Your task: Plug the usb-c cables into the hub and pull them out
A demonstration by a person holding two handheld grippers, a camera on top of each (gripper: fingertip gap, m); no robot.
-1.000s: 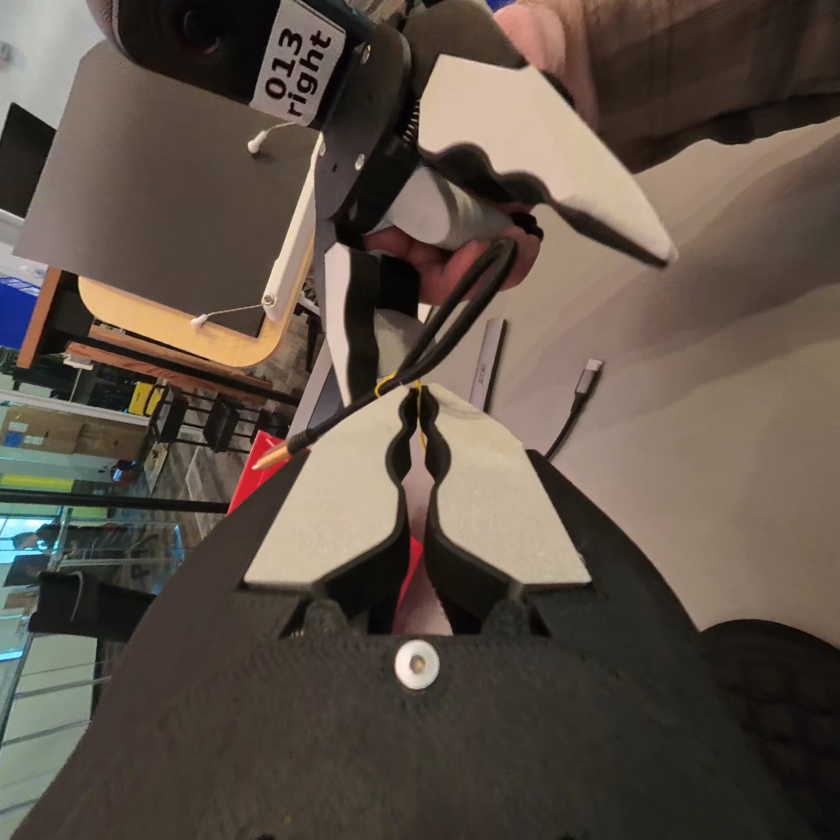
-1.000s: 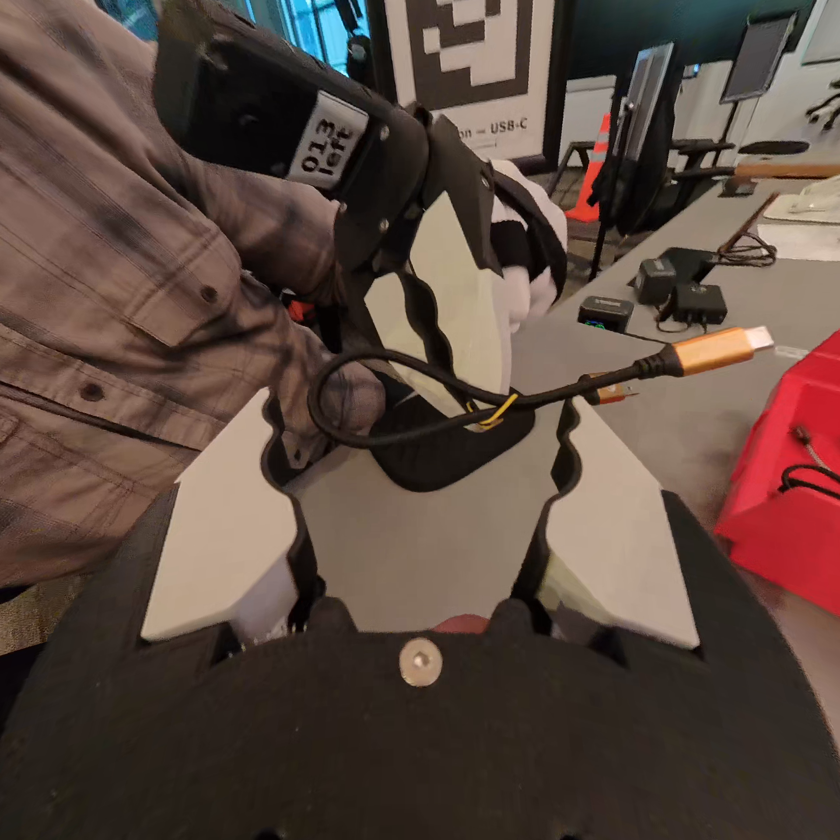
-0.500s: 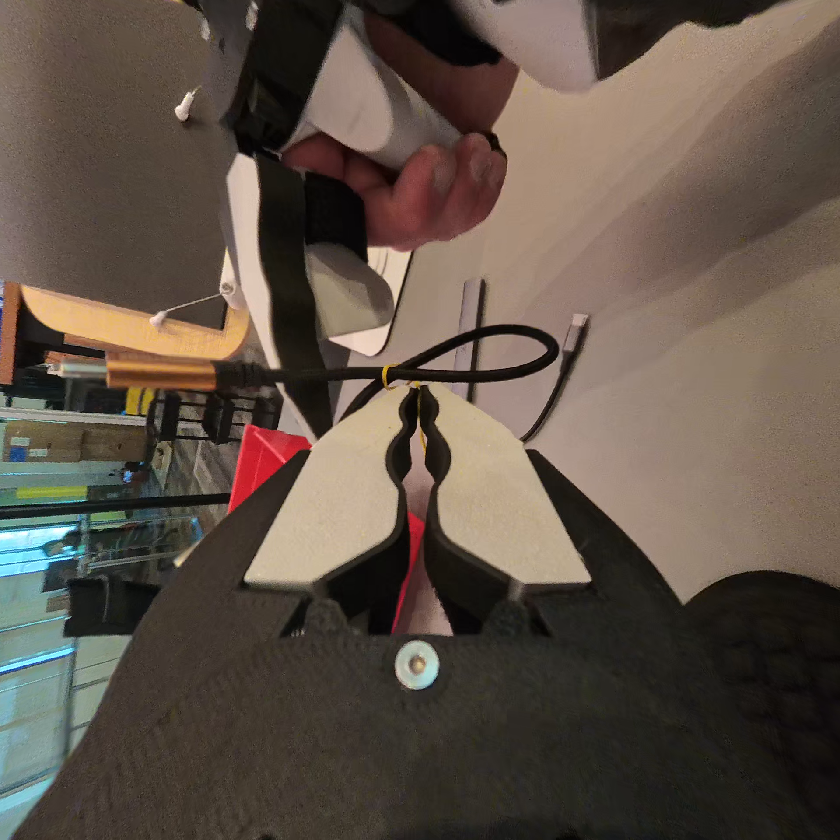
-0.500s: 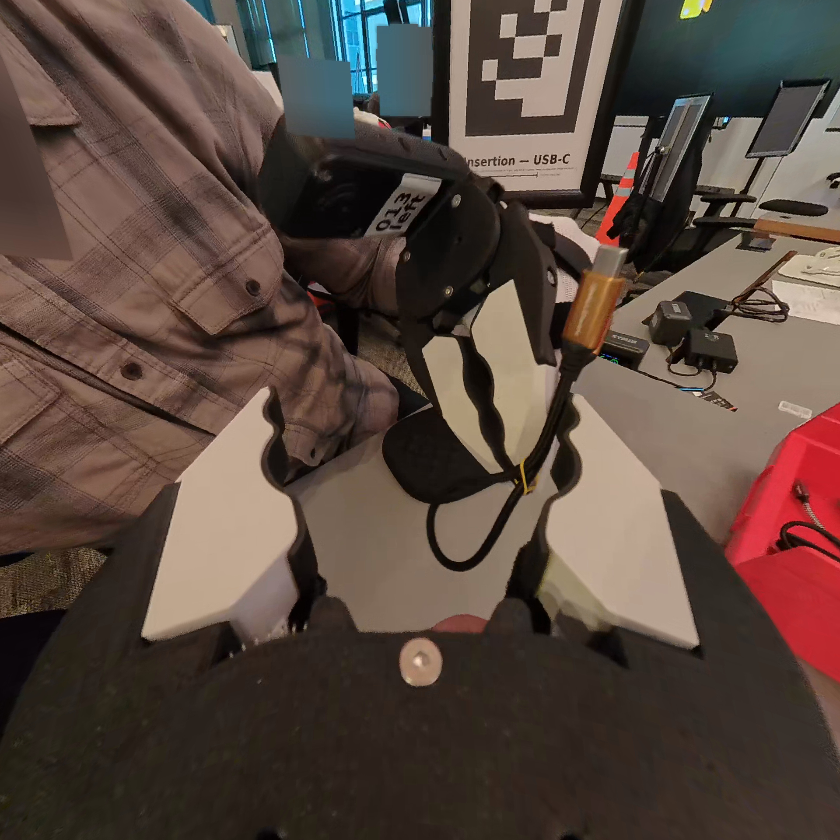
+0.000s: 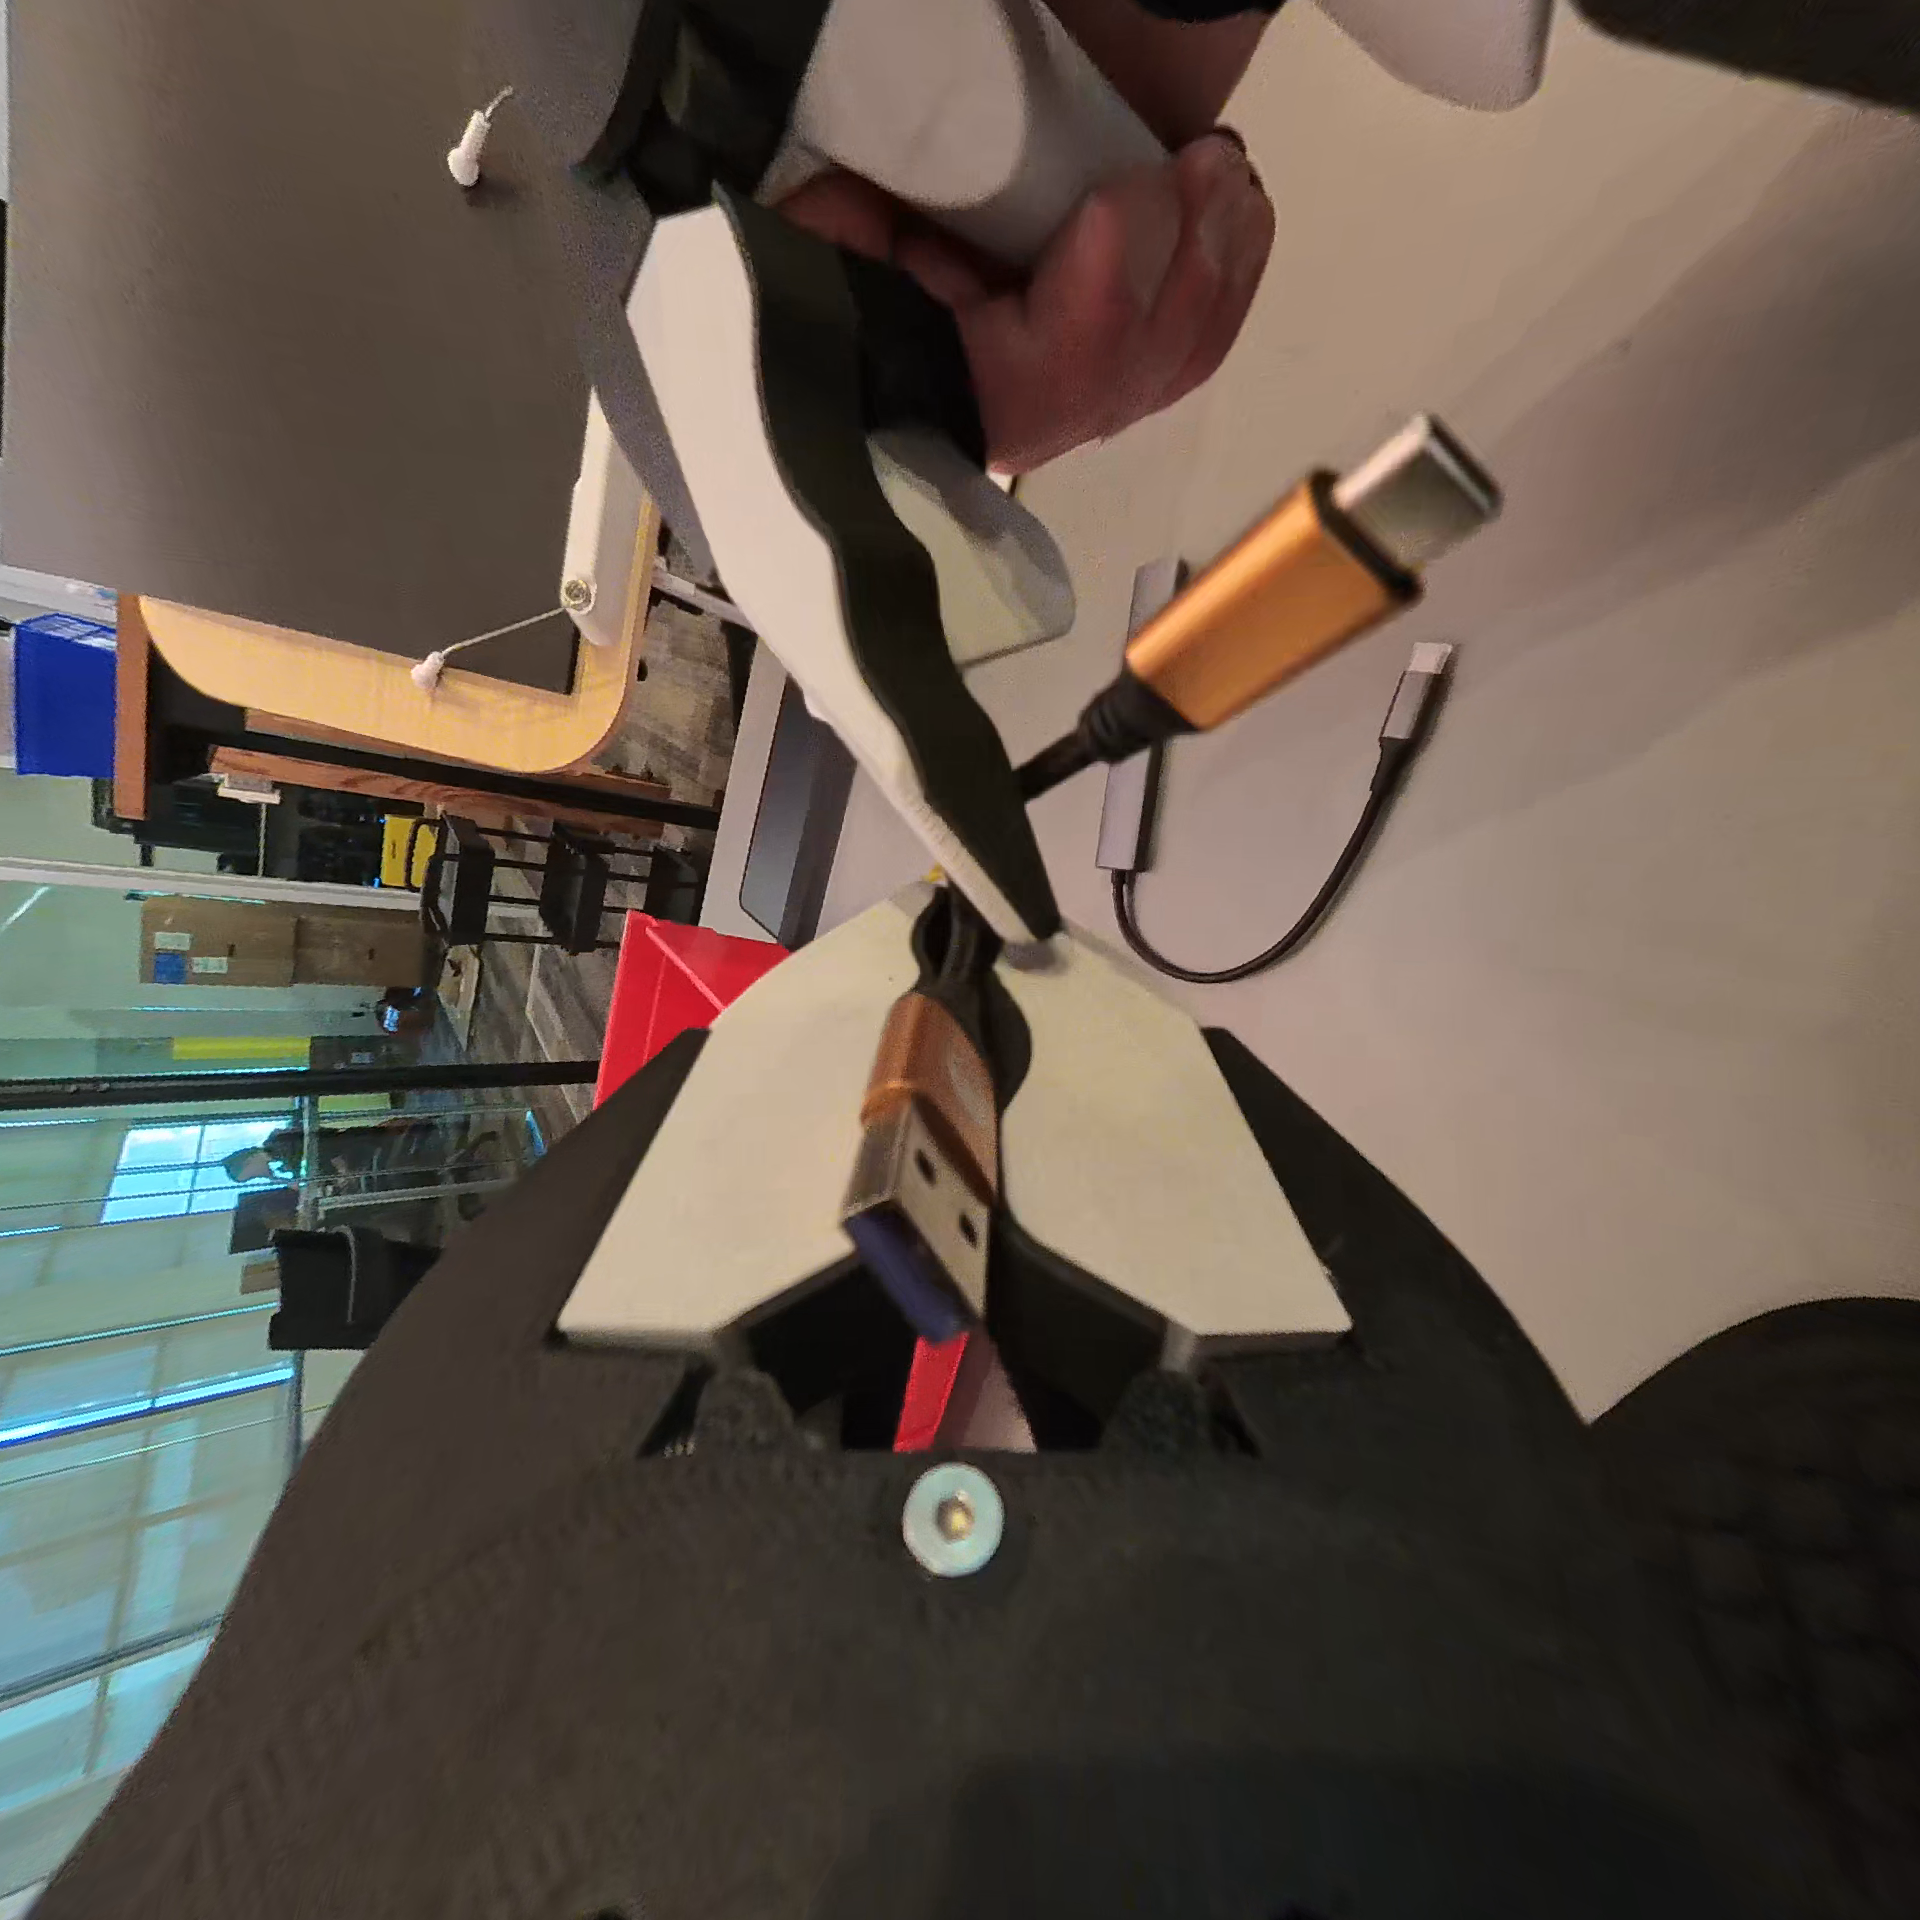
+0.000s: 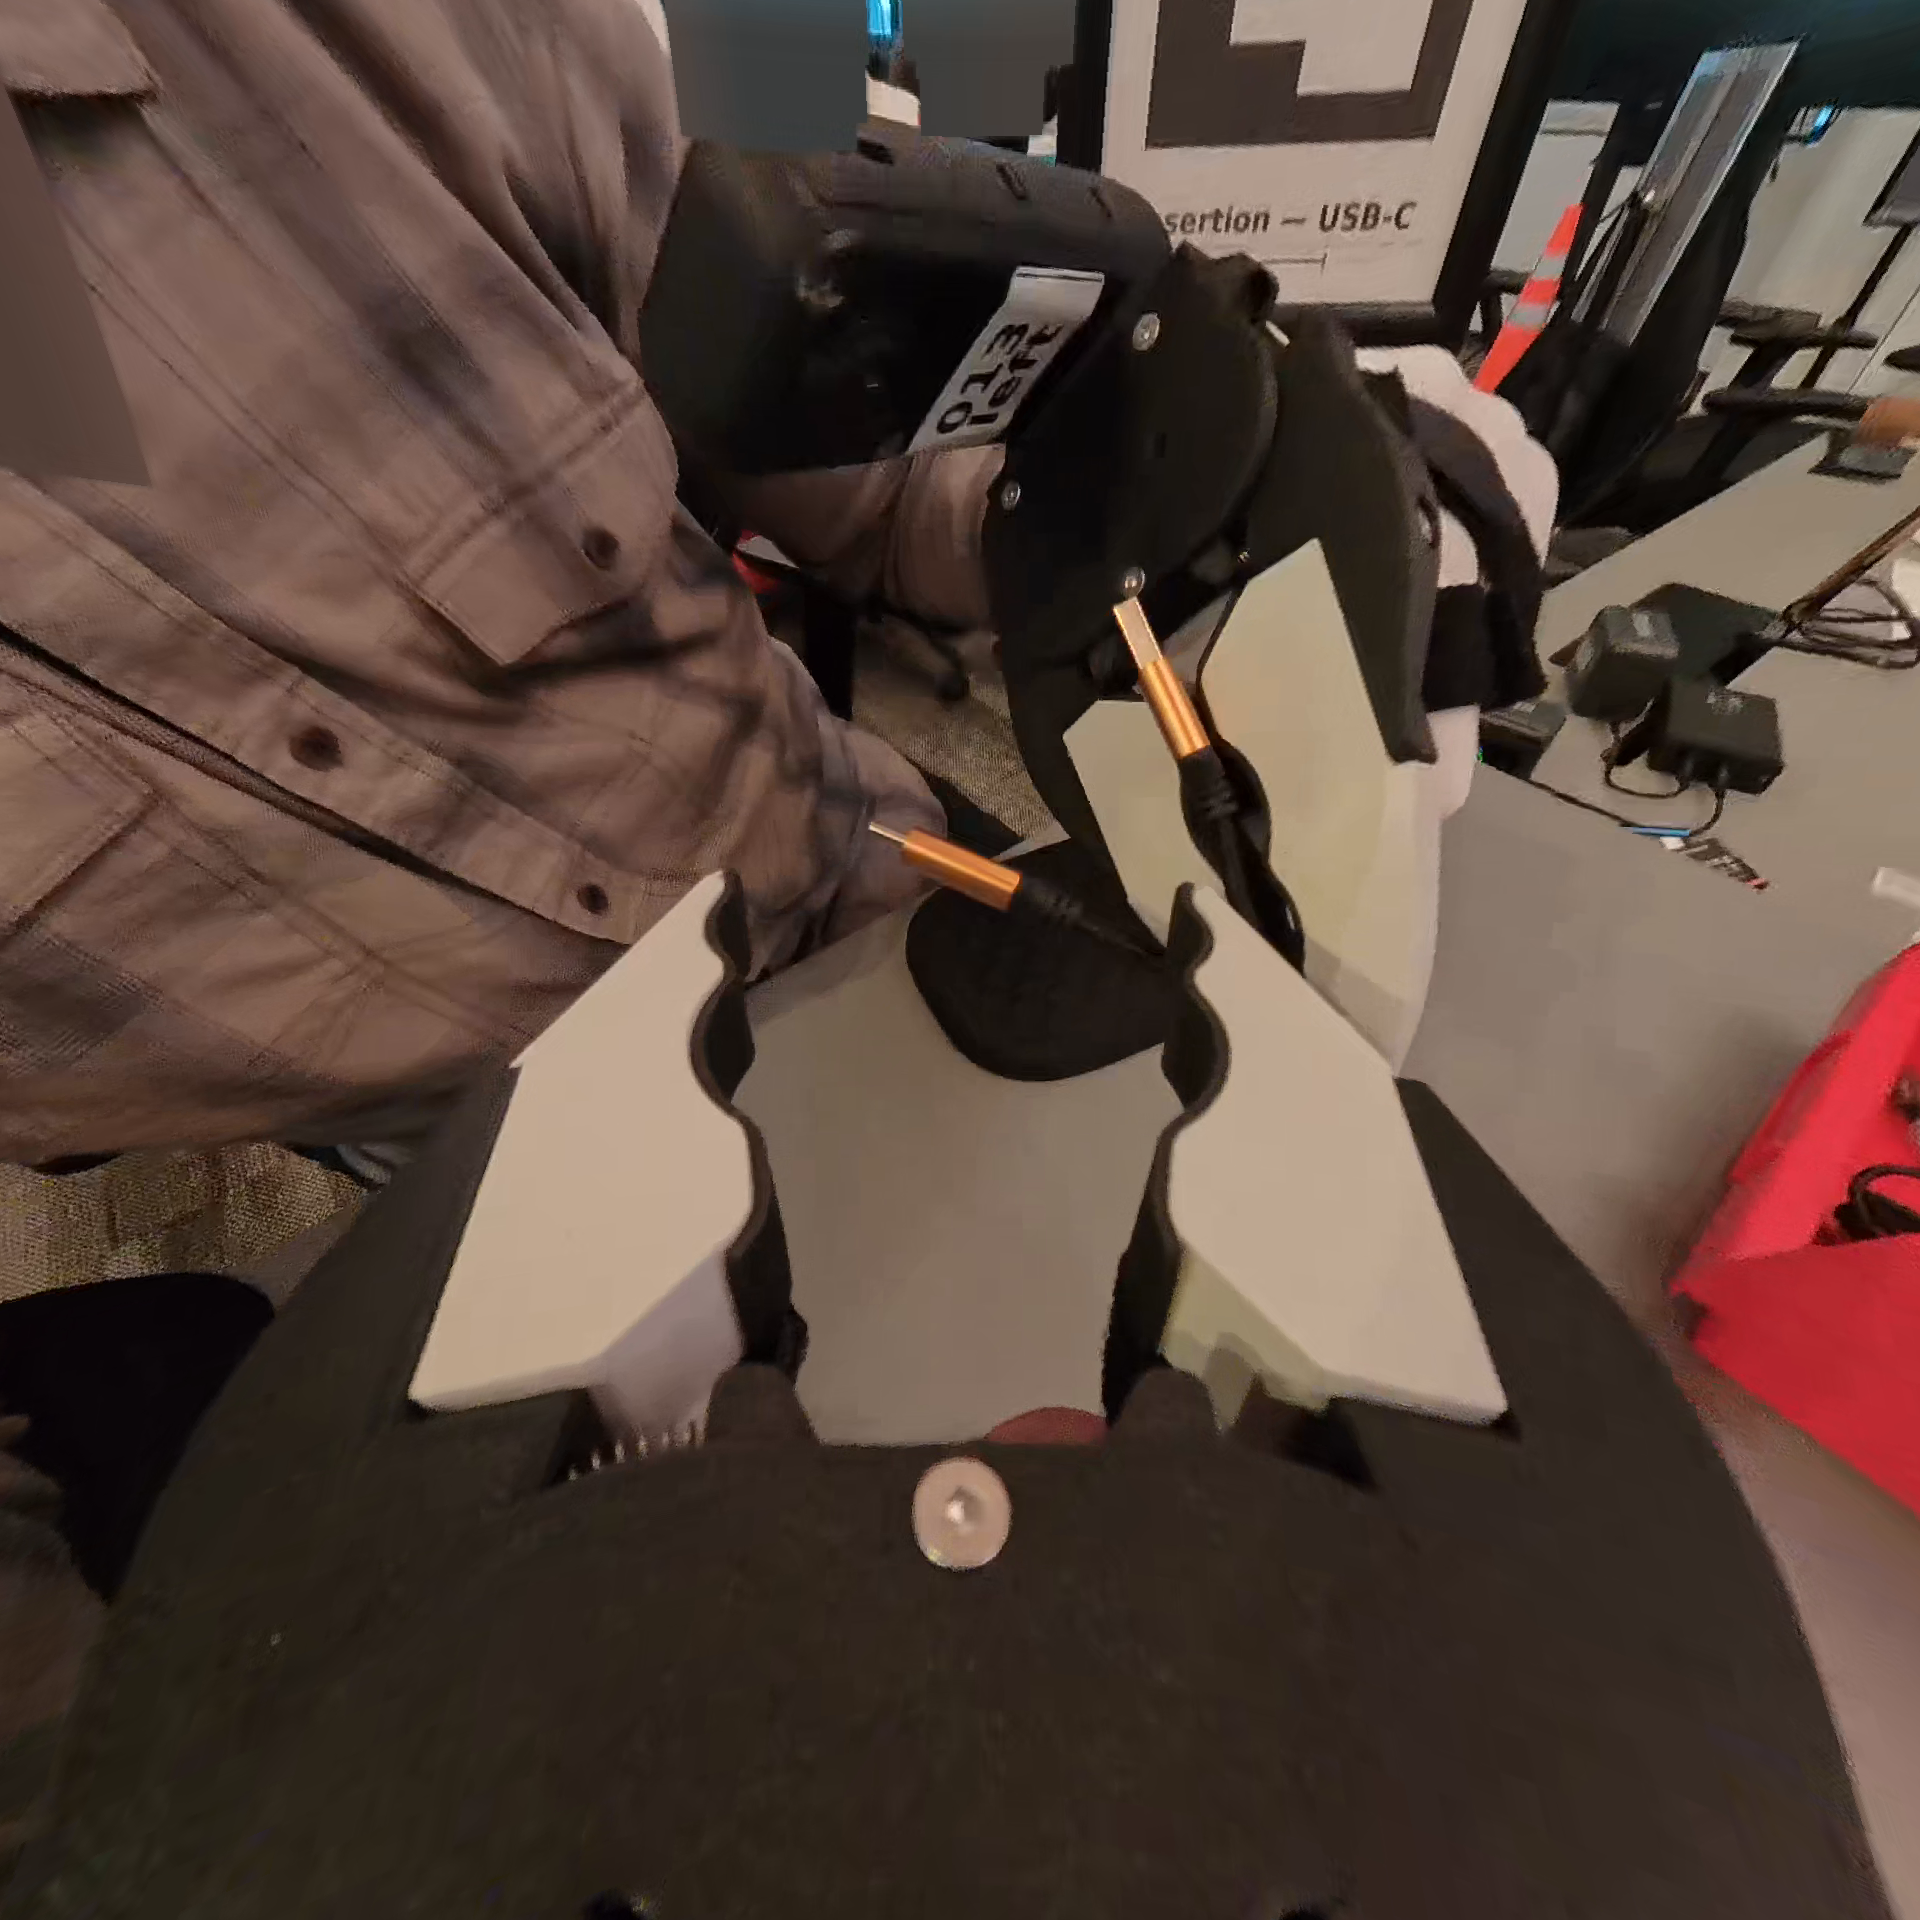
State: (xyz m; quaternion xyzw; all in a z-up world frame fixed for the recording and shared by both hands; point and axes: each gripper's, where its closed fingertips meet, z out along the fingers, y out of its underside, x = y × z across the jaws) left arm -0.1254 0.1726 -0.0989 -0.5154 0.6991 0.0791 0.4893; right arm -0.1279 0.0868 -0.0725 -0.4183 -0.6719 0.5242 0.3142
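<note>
1. Gripping the short black cable [image 5: 1049, 774] just behind its gold USB-A plug [image 5: 925, 1122], the left gripper [image 5: 977, 935] is clenched; that plug points back at 6 o'clock
2. The right gripper [image 6: 956, 904] stands released, jaws wide, one finger meeting the left's tips
3. The gold USB-C plug [image 5: 1309, 592] hangs free at 1 o'clock; the cable looks light and springy, so the rigid shell seems the better hold, not the cord
4. Farther off at 1 o'clock, the grey hub [image 5: 1132, 810] lies on the table [image 5: 1558, 935], probably light enough to skid under a push
</note>
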